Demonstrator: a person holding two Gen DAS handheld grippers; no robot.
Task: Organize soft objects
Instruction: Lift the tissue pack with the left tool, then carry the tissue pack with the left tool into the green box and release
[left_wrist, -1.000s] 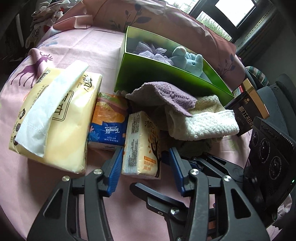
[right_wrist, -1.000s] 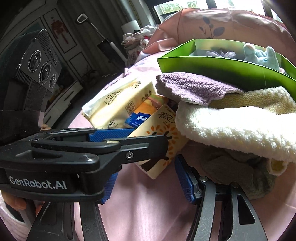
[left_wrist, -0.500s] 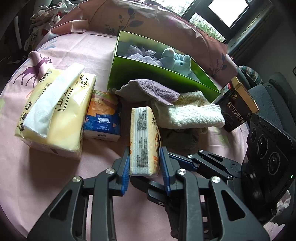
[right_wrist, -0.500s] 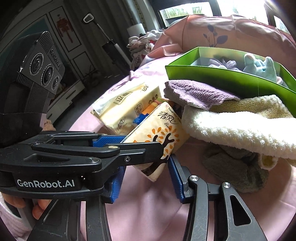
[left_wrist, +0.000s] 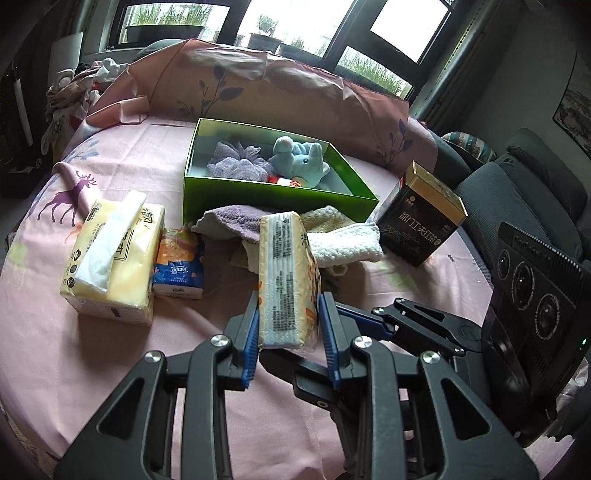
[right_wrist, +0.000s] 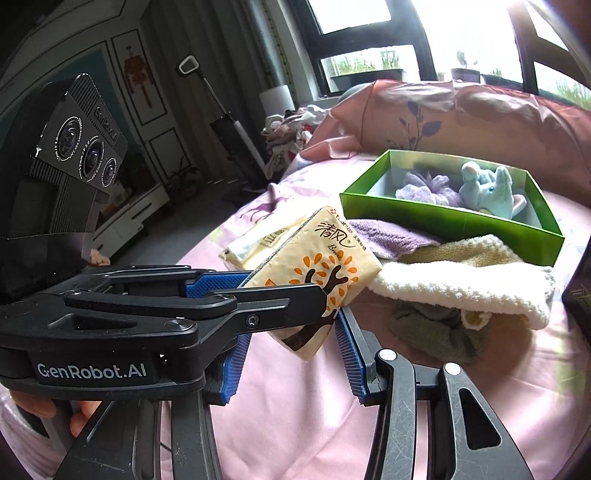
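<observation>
Lifting tissue pack (left_wrist: 286, 280) at frame centre, left gripper (left_wrist: 290, 332) jaws clamped on its sides. Right gripper (right_wrist: 291, 354) jaws wide apart, empty. Next likely: carry to green box (left_wrist: 273, 203), upper centre, release inside.

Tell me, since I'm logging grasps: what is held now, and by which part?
The left tongs clamp the tissue pack by its near end, pads on its two broad faces. The right tongs hold nothing.

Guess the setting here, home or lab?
Most likely a lived-in home room: a table under a pink deer-print cloth, clothes heaped by the window, and a green box holding a plush elephant.
</observation>
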